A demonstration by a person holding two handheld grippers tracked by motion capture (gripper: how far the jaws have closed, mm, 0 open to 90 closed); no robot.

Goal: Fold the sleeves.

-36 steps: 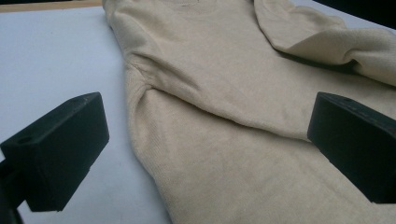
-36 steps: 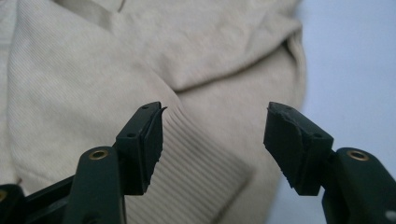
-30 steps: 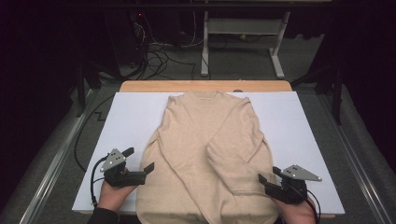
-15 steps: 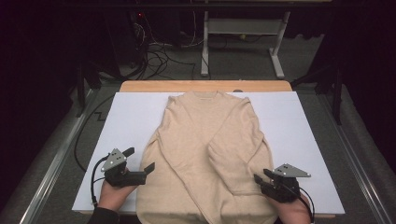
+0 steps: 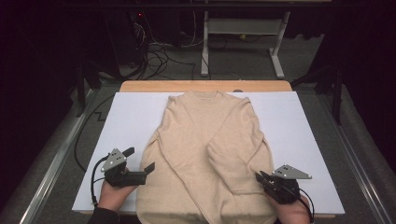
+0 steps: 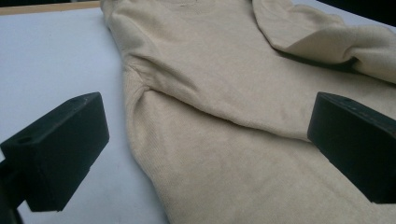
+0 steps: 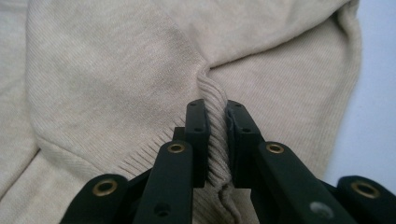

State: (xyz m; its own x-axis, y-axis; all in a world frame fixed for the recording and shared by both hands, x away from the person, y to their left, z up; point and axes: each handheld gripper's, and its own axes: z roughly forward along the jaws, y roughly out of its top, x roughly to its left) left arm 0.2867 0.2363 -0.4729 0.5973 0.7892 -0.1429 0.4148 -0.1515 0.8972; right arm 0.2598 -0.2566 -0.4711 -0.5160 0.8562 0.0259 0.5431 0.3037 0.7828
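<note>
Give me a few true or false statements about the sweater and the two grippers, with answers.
1. The right gripper pinches a ribbed cuff of the sweater. True; its fingers have just been closing.
2. The left gripper is clamped on the sweater. False; it is open, fabric lying between its fingers.
3. The sweater is dark blue. False; it is beige.
4. Both sleeves are folded across the front. True.
5. The sweater lies on a white sheet. True.

sweater (image 5: 210, 154) hem cut off by bottom edge in high view; ribbed cuff (image 7: 215, 140) partly hidden between right gripper (image 7: 215, 126) jaws; person's forearms cropped at frame bottom
</note>
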